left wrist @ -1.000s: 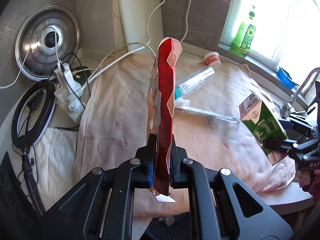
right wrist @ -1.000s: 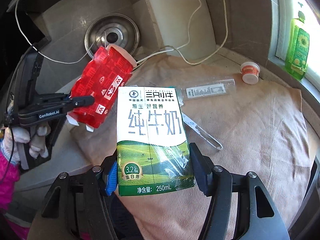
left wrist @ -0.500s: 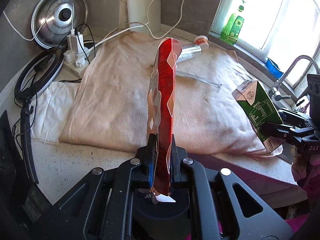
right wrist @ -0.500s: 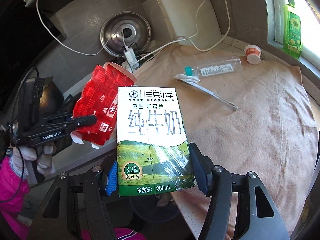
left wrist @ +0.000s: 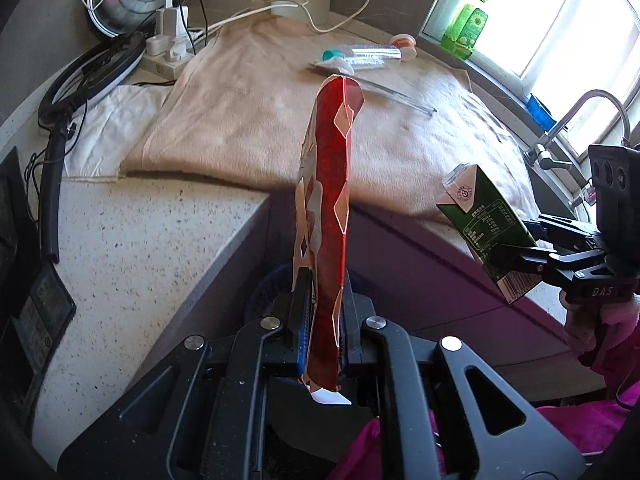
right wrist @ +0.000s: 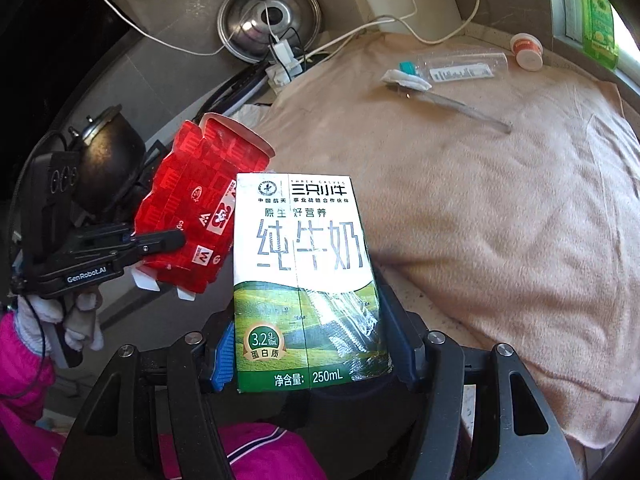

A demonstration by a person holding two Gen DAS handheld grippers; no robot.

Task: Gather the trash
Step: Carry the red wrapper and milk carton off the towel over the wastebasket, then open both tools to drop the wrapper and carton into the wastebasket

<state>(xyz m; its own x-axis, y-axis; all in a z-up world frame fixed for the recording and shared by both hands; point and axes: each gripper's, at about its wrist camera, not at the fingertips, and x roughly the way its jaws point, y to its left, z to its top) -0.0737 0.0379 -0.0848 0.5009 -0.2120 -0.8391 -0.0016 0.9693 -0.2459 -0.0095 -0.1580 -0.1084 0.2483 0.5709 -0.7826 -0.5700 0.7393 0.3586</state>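
The left wrist view shows the flattened red carton [left wrist: 328,216] edge-on in the left claw [left wrist: 324,332]; only the right wrist view shows its printed face. The right claw [right wrist: 308,344] clamps the milk carton [right wrist: 304,280]. Both are held off the tabletop [left wrist: 132,240], near its edge. On the beige towel [right wrist: 480,200] lie a plastic bottle [right wrist: 456,66], a small cup [right wrist: 527,50] and what may be a straw wrapper [right wrist: 460,106]. Both claws tilt downward, held by gloved hands.
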